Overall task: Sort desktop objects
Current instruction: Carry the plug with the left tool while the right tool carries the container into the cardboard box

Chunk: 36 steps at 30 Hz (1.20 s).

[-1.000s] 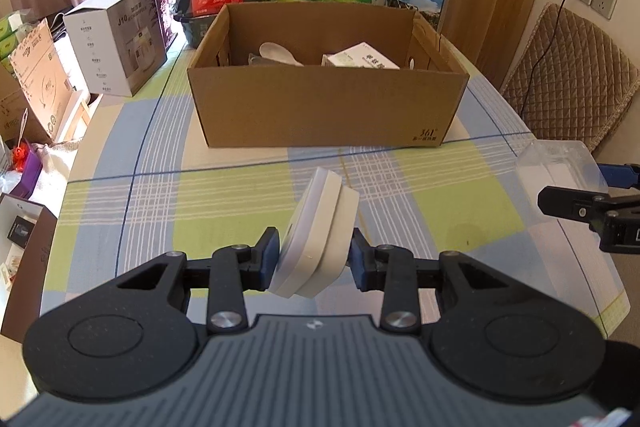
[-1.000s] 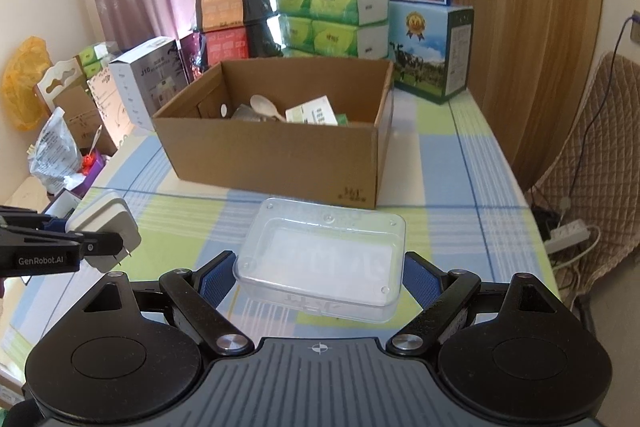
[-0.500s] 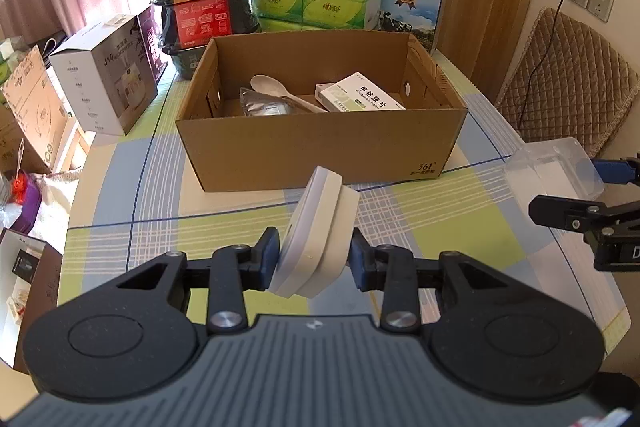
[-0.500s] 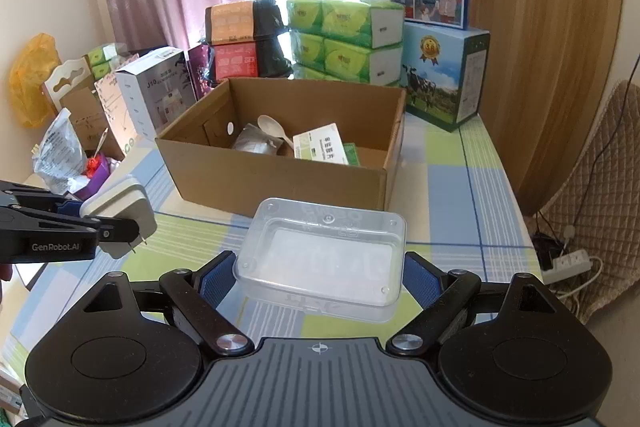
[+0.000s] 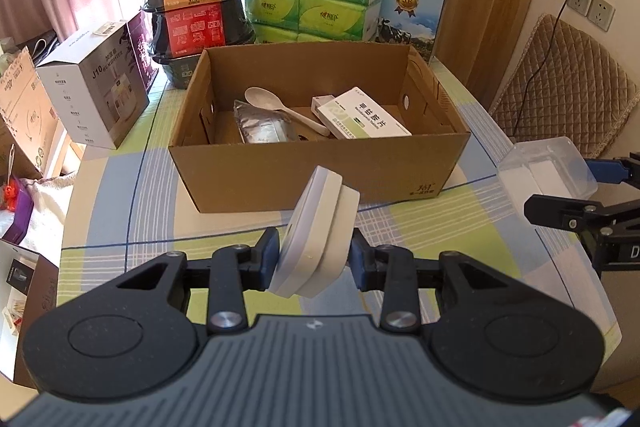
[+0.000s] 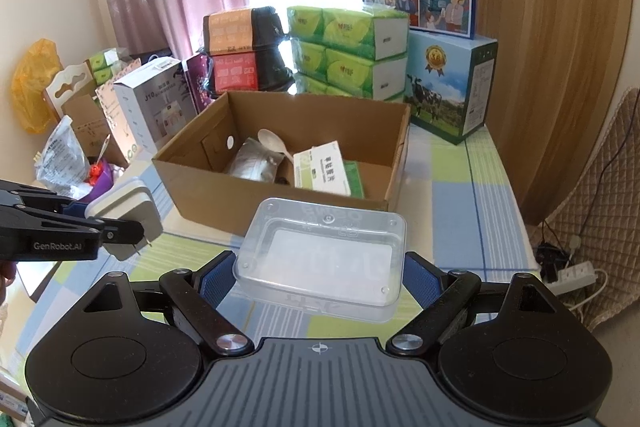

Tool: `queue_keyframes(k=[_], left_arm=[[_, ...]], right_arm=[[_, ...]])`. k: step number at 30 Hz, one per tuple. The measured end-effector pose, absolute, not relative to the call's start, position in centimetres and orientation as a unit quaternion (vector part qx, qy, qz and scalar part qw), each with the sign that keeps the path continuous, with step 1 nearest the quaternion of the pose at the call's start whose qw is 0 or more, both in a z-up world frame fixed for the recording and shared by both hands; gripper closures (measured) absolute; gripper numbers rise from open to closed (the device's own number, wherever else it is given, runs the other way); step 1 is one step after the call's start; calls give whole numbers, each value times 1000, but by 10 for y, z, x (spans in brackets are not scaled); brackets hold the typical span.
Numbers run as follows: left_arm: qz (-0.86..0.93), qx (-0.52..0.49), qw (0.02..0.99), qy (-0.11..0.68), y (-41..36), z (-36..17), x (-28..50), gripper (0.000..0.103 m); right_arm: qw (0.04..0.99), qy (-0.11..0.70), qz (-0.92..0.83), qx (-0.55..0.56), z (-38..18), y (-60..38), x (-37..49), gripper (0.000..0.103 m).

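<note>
Already the cardboard box (image 5: 320, 163) holds a spoon (image 5: 276, 105), a foil pouch (image 5: 262, 127) and a medicine carton (image 5: 366, 119). Left tongs (image 5: 314, 259) clamp a white charger (image 5: 316, 235); right tongs (image 6: 320, 275) clamp a clear plastic container (image 6: 324, 251). Both items hang above the worktop (image 5: 440, 227), short of the box, undeposited.

L wrist: above table, faces cardboard box (image 5: 320, 163) | R wrist: same, from right

Your left gripper (image 5: 314, 259) was level, its jaws pressed in on a white block (image 5: 316, 235) that stood tilted between them. Your right gripper (image 6: 320, 273) was level too, its jaws spread wide and bearing on both short ends of a clear box (image 6: 322, 255), which jutted forward of the jaws.
</note>
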State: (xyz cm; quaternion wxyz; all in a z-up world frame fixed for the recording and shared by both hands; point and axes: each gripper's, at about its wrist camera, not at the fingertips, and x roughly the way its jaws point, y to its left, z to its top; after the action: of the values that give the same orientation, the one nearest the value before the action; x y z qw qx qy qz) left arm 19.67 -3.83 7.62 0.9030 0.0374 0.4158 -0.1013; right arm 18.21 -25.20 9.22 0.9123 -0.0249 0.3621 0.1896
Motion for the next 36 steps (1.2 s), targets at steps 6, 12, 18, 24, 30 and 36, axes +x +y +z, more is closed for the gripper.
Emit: queue_keyframes(k=[6, 12, 18, 24, 30, 36], left_arm=[[-96, 55, 904, 412, -37, 86, 217, 72], [-96, 54, 903, 415, -34, 92, 240, 72], [-99, 51, 900, 422, -35, 93, 258, 72], [-103, 43, 895, 431, -33, 91, 269, 72], [-105, 38, 894, 435, -29, 91, 282, 72], [-109, 39, 893, 435, -30, 94, 296, 72]], right_arm=[[911, 363, 191, -45, 101, -250, 205, 17], [901, 379, 199, -68, 110, -243, 233, 17], [898, 380, 203, -88, 117, -235, 256, 17], [891, 388, 209, -107, 117, -228, 269, 17], [885, 399, 212, -108, 114, -224, 281, 17], [881, 405, 213, -116, 110, -218, 291, 17]])
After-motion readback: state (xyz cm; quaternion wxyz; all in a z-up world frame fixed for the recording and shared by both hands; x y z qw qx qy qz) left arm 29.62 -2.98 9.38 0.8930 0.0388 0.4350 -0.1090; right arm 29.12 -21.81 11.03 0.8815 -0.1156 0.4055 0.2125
